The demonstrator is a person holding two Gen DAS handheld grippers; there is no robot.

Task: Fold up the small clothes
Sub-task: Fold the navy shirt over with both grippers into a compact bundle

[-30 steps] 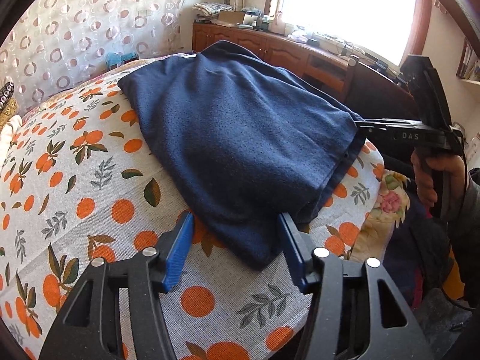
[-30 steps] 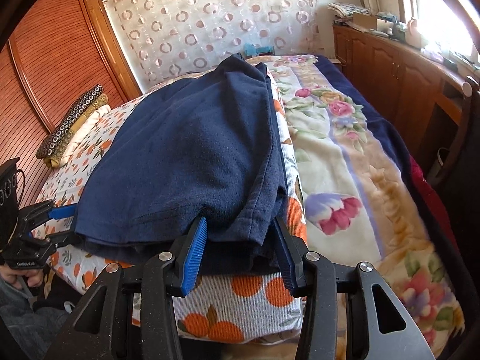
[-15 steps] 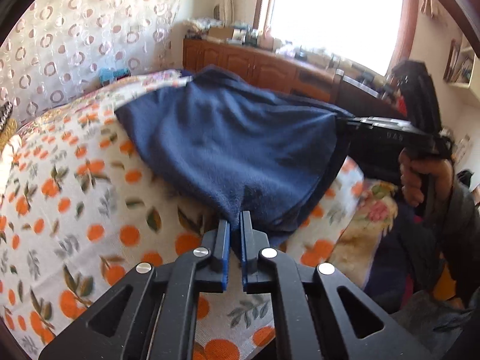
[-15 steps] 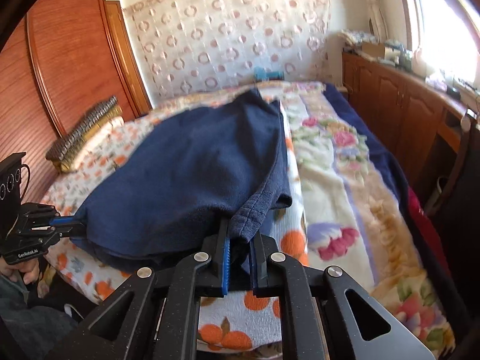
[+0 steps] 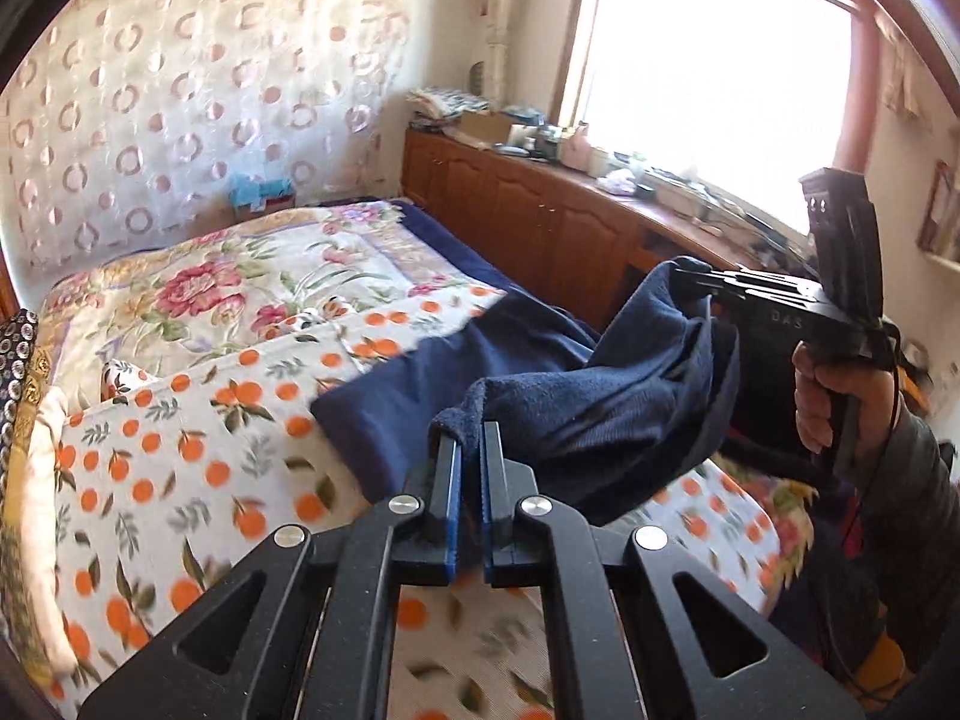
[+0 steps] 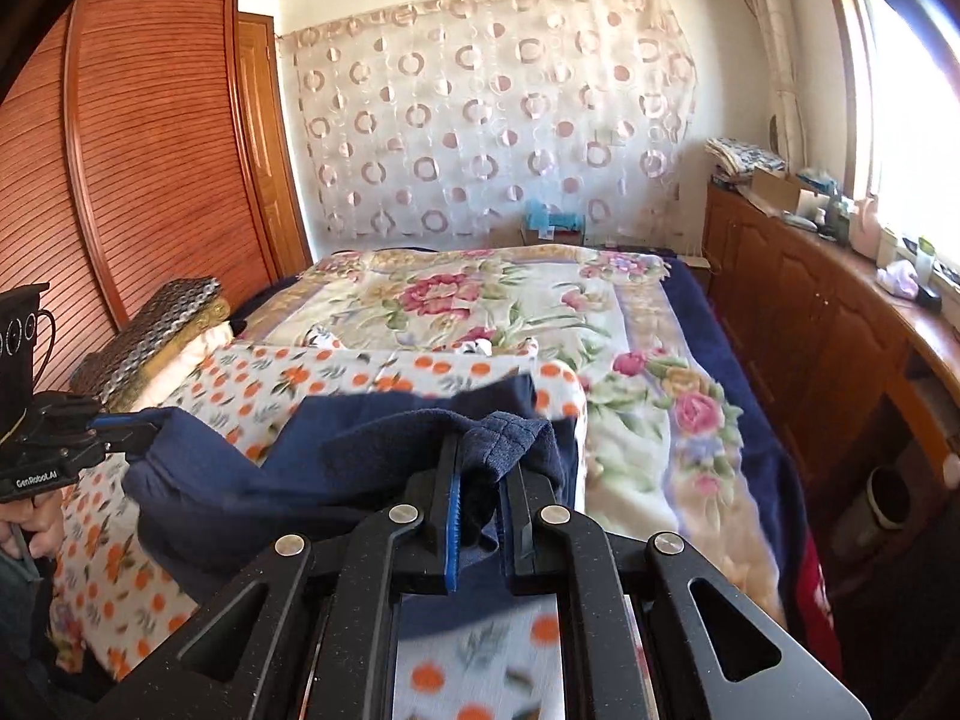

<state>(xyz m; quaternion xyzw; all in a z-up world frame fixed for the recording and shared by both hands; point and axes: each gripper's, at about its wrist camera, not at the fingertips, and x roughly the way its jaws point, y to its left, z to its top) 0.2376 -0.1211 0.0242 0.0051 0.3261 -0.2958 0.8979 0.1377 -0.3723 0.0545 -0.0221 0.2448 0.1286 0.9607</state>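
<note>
Since a moment ago both grippers have been lifting the navy garment (image 5: 600, 408) off the orange-print sheet (image 5: 180, 450) at the bed's near edge. The left gripper (image 5: 467, 450) is clenching one corner, the right gripper (image 6: 480, 468) is pinching another; only the right view is showing the wardrobe (image 6: 150, 150)

Garment (image 5: 540, 396) on sheet (image 5: 180, 450), near edge raised off it. Sheet on quilt (image 6: 510, 306), on bed. Left tongs (image 5: 469, 450) clamp garment's left corner; right tongs (image 6: 480, 456) clamp right corner. Cabinets (image 6: 810, 324) right of bed; wardrobe (image 6: 150, 150) left.
</note>
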